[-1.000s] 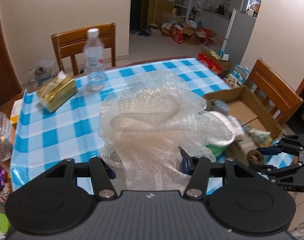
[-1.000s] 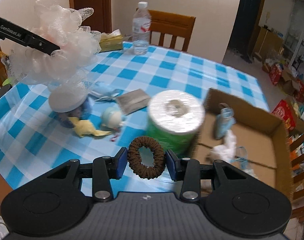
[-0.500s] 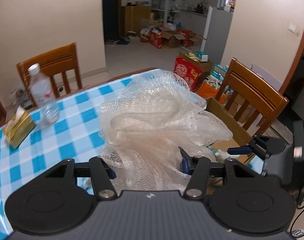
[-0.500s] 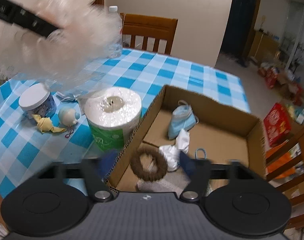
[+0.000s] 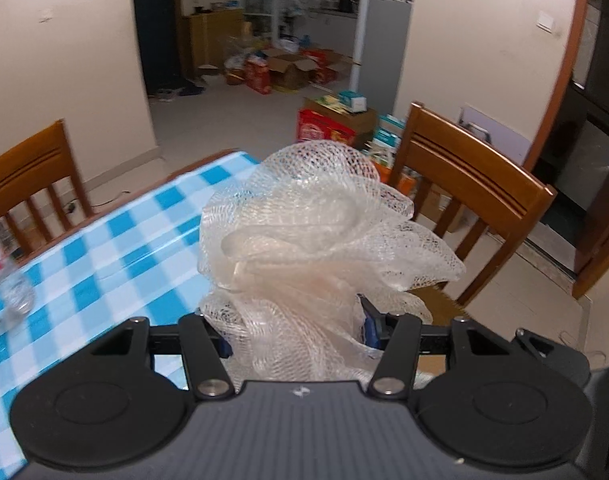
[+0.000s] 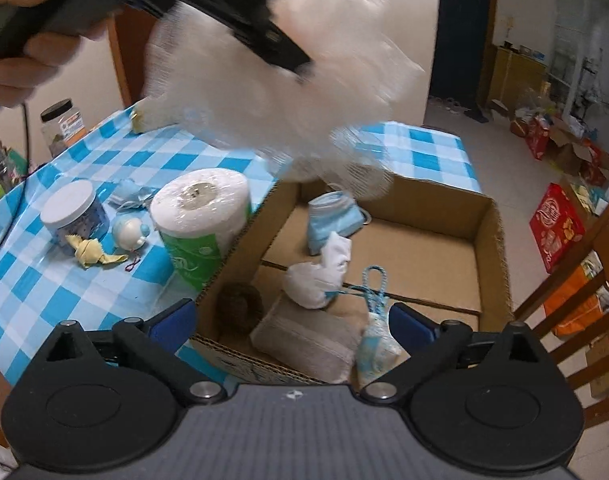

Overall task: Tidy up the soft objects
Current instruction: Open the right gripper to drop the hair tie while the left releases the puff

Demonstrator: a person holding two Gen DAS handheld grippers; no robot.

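cream walls [image 5: 76, 60], pale tiled floor [image 5: 232, 120] — wooden chairs [image 5: 464, 184] by the checked table [image 5: 116, 248], boxes [image 5: 288, 68] strewn beyond.

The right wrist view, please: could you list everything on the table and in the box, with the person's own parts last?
Cardboard box: one, brown, on the table's right side.
Hair scrunchie: one, brown, box's near-left corner.
Face mask: one, light blue, box's far-left side.
White cloth: one, box middle.
Grey pouch: one, box's near edge.
Tissue roll: one, white and green, left of the box.
Jar: one, white lid, far left.
Mesh bath pouf: one, white, held above the box.
Left gripper: shut on the pouf.
Right gripper: empty, jaws just opened.
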